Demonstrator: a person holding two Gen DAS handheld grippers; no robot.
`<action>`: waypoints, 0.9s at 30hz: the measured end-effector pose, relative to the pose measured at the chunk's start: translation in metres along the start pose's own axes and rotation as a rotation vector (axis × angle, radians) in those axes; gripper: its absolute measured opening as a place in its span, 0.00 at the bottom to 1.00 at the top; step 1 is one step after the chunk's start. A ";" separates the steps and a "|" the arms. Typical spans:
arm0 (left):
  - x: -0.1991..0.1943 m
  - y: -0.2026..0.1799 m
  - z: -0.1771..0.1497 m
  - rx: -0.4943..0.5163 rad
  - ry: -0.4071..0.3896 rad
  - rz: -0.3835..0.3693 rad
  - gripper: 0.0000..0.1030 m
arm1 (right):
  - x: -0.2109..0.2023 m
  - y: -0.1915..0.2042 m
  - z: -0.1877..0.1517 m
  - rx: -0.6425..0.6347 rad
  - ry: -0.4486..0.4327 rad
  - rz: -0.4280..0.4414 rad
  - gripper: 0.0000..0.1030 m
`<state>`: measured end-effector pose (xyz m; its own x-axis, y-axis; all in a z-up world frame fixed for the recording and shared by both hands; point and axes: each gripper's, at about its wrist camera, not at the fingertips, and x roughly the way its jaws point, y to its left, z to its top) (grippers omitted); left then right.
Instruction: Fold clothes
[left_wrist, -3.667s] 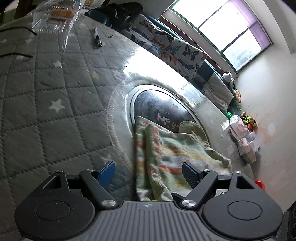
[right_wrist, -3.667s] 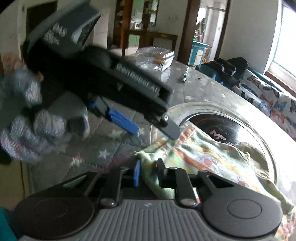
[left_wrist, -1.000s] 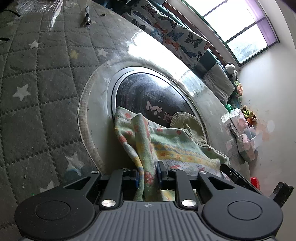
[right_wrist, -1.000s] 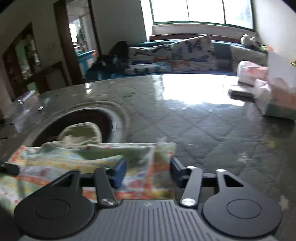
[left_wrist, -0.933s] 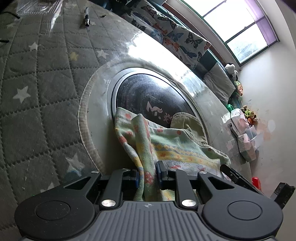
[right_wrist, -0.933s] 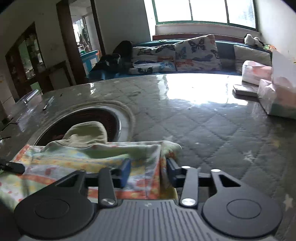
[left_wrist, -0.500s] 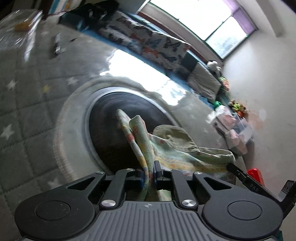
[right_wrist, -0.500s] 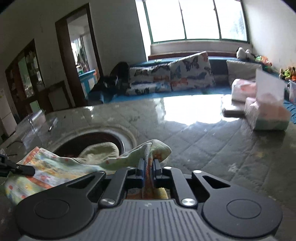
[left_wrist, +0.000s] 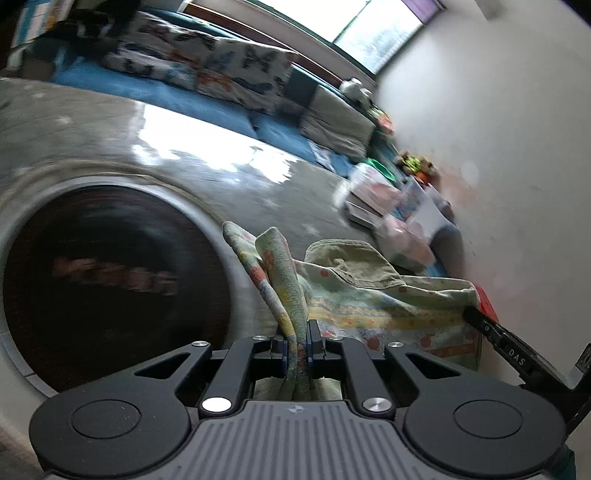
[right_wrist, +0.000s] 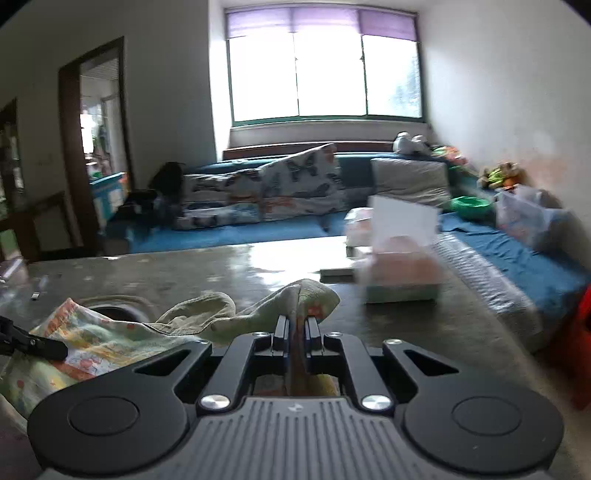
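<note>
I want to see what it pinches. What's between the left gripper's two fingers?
A bunched fold of the patterned garment, pinched in the left gripper, in the left wrist view.

Home living rm: blue sofa (right_wrist: 258, 229) w/ butterfly cushions (right_wrist: 295, 181), big window (right_wrist: 325, 74) w/ purple blind, stuffed toys (right_wrist: 498, 173), doorway (right_wrist: 99, 147), quilted table cover (right_wrist: 184, 269).
</note>
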<state>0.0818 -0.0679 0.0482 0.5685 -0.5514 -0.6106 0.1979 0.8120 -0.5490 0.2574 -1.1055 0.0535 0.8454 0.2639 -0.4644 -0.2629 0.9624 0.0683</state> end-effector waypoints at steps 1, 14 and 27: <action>0.007 -0.006 0.001 0.009 0.008 -0.004 0.09 | -0.001 -0.007 0.001 0.006 -0.001 -0.017 0.07; 0.083 -0.037 -0.005 0.057 0.121 -0.003 0.09 | 0.037 -0.069 -0.019 0.065 0.074 -0.149 0.07; 0.093 -0.027 -0.012 0.078 0.149 0.073 0.24 | 0.077 -0.085 -0.043 0.083 0.198 -0.203 0.19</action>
<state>0.1195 -0.1436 -0.0005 0.4602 -0.5077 -0.7283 0.2252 0.8603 -0.4574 0.3251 -1.1698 -0.0256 0.7677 0.0553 -0.6384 -0.0517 0.9984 0.0242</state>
